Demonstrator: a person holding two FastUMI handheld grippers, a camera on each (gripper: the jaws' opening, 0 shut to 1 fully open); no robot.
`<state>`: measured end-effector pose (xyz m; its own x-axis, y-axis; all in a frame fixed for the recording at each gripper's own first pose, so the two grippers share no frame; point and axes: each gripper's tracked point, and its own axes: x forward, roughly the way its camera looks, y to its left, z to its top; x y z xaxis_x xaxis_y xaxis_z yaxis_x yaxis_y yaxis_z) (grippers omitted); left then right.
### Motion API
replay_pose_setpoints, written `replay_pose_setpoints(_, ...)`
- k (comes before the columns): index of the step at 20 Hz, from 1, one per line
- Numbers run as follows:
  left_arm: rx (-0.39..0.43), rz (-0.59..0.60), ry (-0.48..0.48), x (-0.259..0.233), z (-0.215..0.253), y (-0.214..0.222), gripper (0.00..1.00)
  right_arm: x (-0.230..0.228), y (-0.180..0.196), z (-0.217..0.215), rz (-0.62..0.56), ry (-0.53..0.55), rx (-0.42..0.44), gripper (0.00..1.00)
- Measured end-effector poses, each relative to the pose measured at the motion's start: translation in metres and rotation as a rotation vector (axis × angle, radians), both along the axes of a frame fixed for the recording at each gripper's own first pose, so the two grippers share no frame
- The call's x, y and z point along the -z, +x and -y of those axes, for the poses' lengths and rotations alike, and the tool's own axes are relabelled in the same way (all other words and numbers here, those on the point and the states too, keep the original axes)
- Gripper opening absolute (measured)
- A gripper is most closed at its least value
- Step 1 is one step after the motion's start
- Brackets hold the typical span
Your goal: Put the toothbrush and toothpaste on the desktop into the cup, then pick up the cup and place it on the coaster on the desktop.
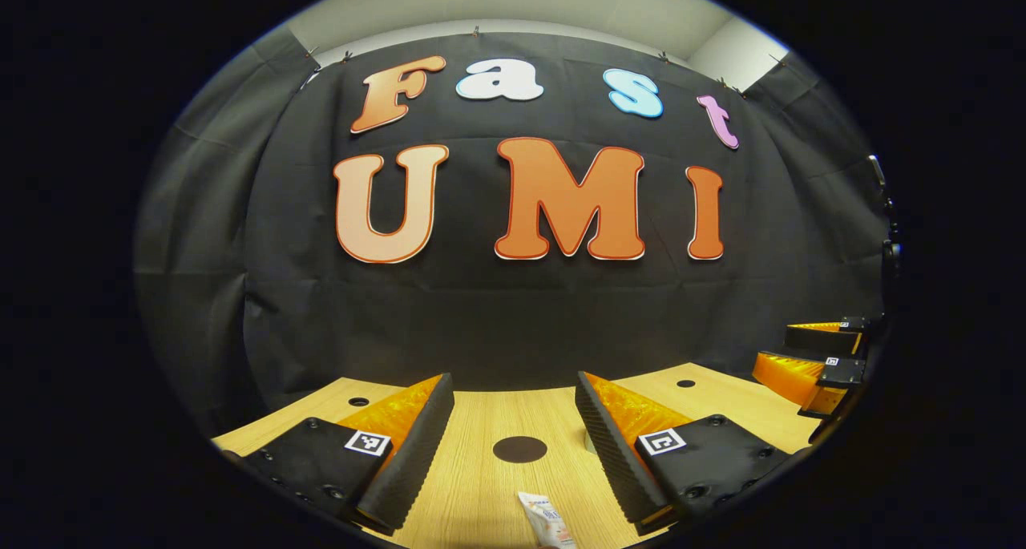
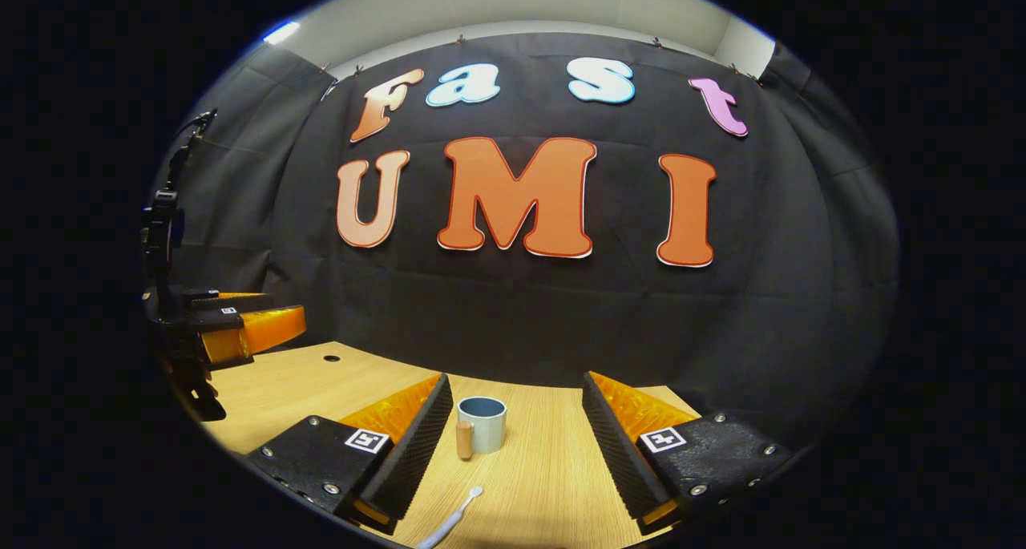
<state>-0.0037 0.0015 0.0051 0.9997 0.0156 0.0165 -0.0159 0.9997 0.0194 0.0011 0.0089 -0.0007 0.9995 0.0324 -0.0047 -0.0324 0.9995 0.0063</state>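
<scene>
In the left gripper view my left gripper (image 1: 513, 429) is open above the wooden desktop (image 1: 481, 485). The end of a white toothpaste tube (image 1: 546, 519) lies on the desk just below its fingers. A dark round coaster (image 1: 519, 449) lies farther ahead between the fingers. In the right gripper view my right gripper (image 2: 513, 429) is open and holds nothing. A pale blue cup (image 2: 482, 423) with a wooden handle stands upright ahead, near its left finger. A white toothbrush (image 2: 450, 522) lies on the desk in front of the cup. The left gripper (image 2: 240, 324) hangs at the far left, the right gripper (image 1: 826, 357) at the far right.
The desk (image 2: 304, 381) has small round holes (image 1: 358, 401) near its back corners. The black booth wall rises right behind the desk's far edge.
</scene>
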Motion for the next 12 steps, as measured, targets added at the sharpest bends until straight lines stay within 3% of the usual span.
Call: replay_pose_setpoints(12, -0.009, -0.012, -0.017, 0.0039, -0.0029, 0.0006, 0.96, 0.0018, 0.0013, -0.0025, -0.012, 0.004, -0.011, 0.98)
